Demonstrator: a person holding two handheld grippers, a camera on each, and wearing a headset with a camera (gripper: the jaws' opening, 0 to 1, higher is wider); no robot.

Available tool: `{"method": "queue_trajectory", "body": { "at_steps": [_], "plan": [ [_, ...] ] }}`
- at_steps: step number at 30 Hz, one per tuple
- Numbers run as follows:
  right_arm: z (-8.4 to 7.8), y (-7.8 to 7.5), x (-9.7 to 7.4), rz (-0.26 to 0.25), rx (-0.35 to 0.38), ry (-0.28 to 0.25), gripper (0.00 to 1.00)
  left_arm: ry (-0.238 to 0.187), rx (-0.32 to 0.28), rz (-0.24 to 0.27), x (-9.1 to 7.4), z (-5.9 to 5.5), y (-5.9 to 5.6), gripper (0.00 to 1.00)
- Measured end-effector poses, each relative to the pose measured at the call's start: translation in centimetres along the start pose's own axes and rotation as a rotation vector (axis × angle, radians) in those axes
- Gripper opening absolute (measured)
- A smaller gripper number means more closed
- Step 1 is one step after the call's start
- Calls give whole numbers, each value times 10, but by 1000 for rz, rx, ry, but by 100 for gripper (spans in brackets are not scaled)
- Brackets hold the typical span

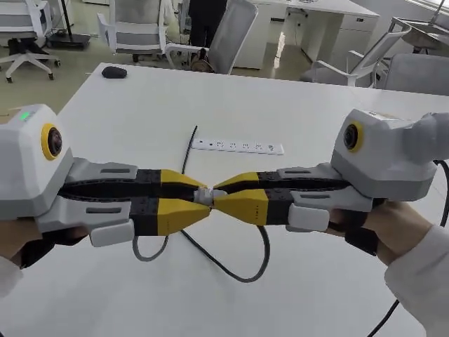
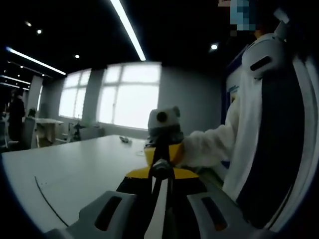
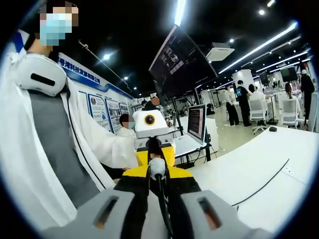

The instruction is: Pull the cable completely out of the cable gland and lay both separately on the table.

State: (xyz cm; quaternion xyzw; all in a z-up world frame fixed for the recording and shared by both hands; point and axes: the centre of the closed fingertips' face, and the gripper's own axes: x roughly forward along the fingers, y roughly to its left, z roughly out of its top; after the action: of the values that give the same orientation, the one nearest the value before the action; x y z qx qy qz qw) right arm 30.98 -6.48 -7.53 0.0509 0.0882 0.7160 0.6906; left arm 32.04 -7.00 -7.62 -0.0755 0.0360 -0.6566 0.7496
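Frame ctr: L gripper [image 1: 193, 199] & R gripper [image 1: 223, 197] tip to tip, both jaws clamped narrow on cable gland [image 1: 204, 196] above counter [image 1: 316, 105]; its cable [image 1: 238, 274] loops on counter, lower ctr.

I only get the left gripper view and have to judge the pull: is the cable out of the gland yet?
Observer: Seemingly not. In the right gripper view the dark cable runs from the gland back between the shut jaws of the right hand-held gripper.
Operator: How do the two grippers stand?
Observer: In the head view they meet tip to tip, with the left hand-held gripper closed on the gland's other side.
Operator: And the slack?
Observer: The head view shows it looping beneath both grippers, over the white table.
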Motion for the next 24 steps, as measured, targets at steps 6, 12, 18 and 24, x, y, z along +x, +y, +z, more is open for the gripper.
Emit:
{"method": "queue_trajectory", "body": {
  "at_steps": [6,12,18,24],
  "plan": [
    [4,-1,2,-3,-62,-16,10,-30,-79,-5,-3,4,4,15],
    [12,3,2,14,-196,-34,10,-80,-233,-46,-3,11,4,15],
    [11,6,2,21,-369,-22,10,-98,-310,-66,-3,7,4,15],
    [8,5,2,15,-401,-14,11,-97,-307,-63,-3,5,3,15]
  ]
}}
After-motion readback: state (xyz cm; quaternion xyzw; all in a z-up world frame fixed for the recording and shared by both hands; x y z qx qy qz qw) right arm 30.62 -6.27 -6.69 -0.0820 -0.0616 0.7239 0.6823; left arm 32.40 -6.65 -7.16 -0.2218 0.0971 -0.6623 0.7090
